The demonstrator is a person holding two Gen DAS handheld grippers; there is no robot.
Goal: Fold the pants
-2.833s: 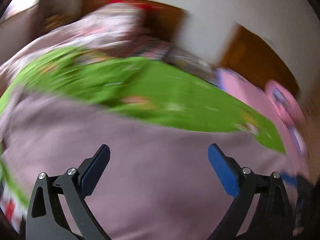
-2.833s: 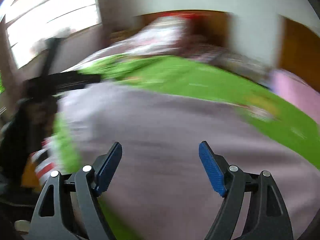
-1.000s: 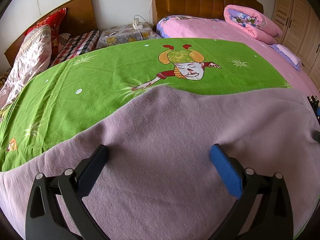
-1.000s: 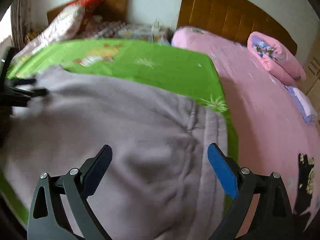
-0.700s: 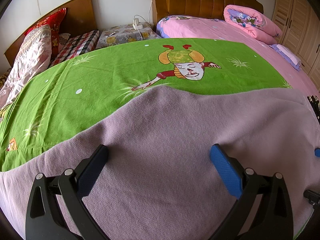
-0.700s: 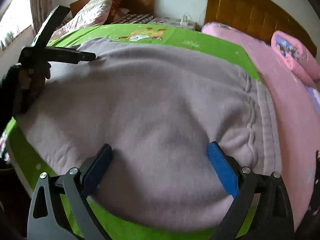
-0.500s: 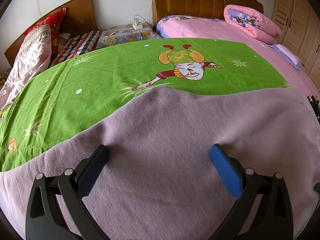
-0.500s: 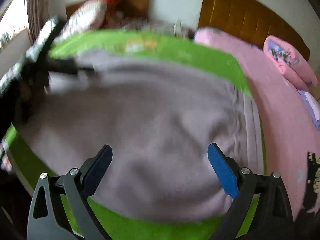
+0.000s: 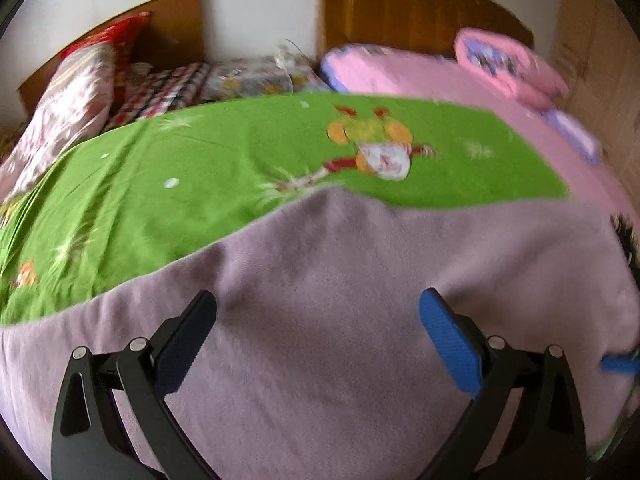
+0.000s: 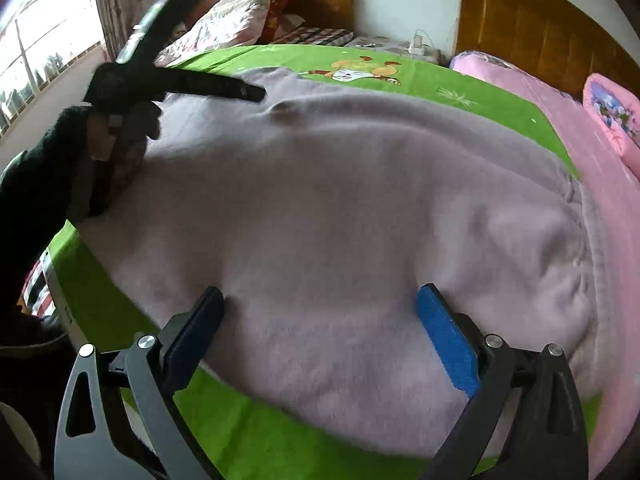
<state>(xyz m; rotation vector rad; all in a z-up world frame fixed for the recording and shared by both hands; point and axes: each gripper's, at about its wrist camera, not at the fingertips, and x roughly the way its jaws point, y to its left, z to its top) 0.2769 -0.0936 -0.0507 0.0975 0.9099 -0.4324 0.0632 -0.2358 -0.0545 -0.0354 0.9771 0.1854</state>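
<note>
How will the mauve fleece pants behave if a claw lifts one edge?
The mauve fleece pants would probably drape limply: they lie soft and rumpled on the green cartoon bedsheet. The fuzzy nap should grip rather than slip. The gathered waistband looks bulkier.

1. Both my feeds are bright with daylight; I see no lamp in either.
2. In my right wrist view the light comes from the window at upper left, which is blown out to near white.
3. Shadows are soft: only faint dark patches beside the fingertips of the right hand-held gripper on the pants.
4. My left wrist view is smeared by motion; the cartoon print on the green sheet and the pink pillow are fuzzy.
5. The right view is sharper, though the left hand-held gripper seen in it is streaked.
6. Fisheye bending curves the headboard and walls, and black corners ring both frames.
</note>
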